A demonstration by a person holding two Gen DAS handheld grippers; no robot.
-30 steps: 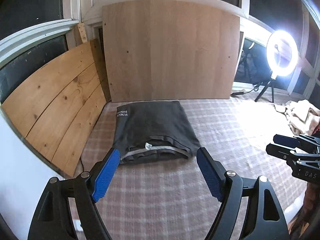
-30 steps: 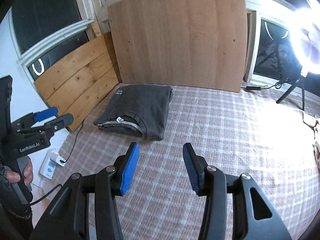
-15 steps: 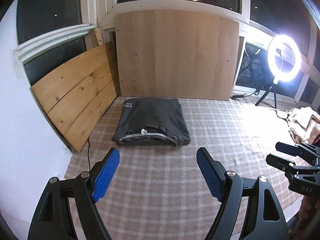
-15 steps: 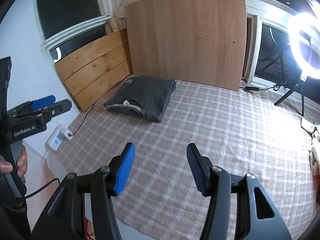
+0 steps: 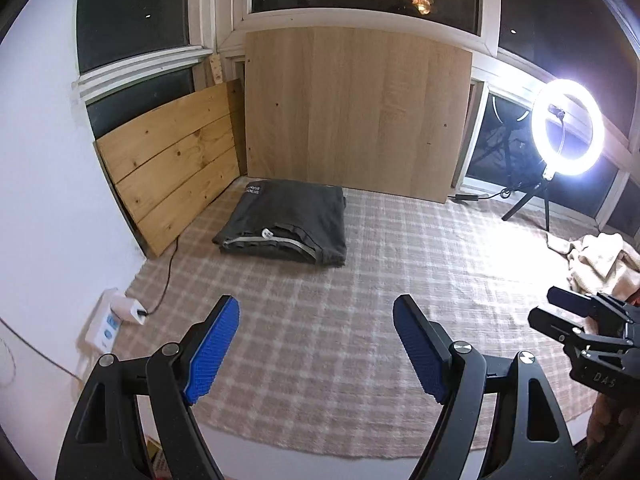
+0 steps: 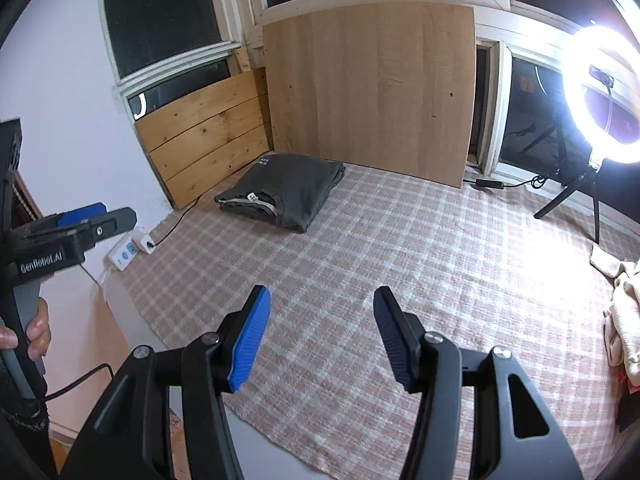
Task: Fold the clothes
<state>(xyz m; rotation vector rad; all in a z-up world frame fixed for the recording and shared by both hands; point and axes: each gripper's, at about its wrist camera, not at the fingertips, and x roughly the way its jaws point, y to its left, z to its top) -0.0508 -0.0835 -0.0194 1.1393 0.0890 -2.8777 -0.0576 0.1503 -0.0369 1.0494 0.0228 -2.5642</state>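
My left gripper hangs over the near edge of the checked blanket with its blue pads spread wide and nothing between them, and my right gripper, its jaws having just been opening, is likewise released over bare blanket. Farther on, the folded dark grey garment lies flat in the blanket's far left corner, well apart from both grippers. A crumpled cream garment sits at the blanket's right edge.
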